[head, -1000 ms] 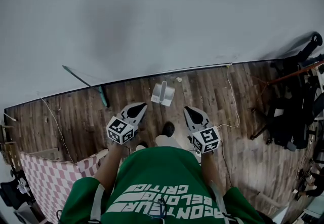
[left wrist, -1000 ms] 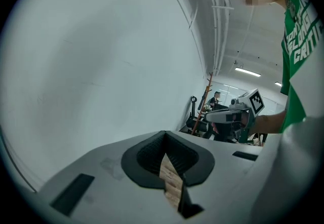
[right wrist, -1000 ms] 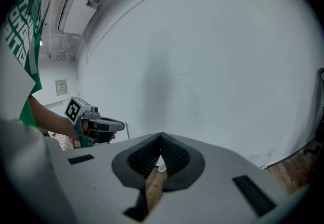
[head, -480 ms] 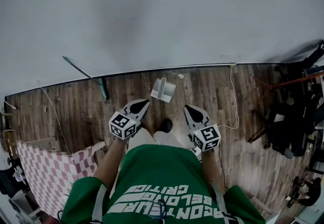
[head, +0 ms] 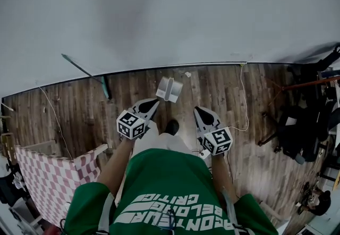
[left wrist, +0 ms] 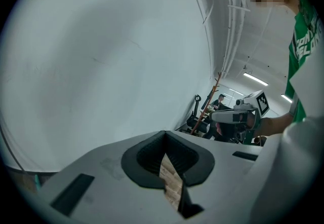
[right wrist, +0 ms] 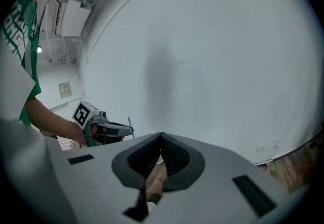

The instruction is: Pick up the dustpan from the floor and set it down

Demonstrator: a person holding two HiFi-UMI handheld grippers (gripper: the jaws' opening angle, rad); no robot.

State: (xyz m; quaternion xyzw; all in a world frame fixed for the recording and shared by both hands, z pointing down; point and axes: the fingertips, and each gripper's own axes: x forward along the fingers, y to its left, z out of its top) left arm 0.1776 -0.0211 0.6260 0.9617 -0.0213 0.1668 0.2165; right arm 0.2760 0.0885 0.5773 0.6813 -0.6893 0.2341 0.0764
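Observation:
The grey-white dustpan [head: 169, 89] lies on the wooden floor close to the foot of the white wall, with nothing touching it. My left gripper [head: 152, 104] is shut and empty, its tip a short way left of and nearer than the dustpan. My right gripper [head: 197, 111] hangs to the dustpan's right, tips together. In the left gripper view [left wrist: 164, 134] only floor boards show through the slit behind the tips. The right gripper view [right wrist: 161, 136] shows a tan wooden strip in that slit; I cannot tell what it is.
A green-handled broom [head: 85, 73] leans against the wall at the left. A pink checkered cloth [head: 48, 175] covers something at lower left. A thin cable [head: 241, 95] runs down the floor at right, next to dark stands and gear [head: 303, 127]. My shoe [head: 171, 126] stands behind the dustpan.
Both grippers have come down a little and edged toward the dustpan, jaws still together. The dustpan lies where it was.

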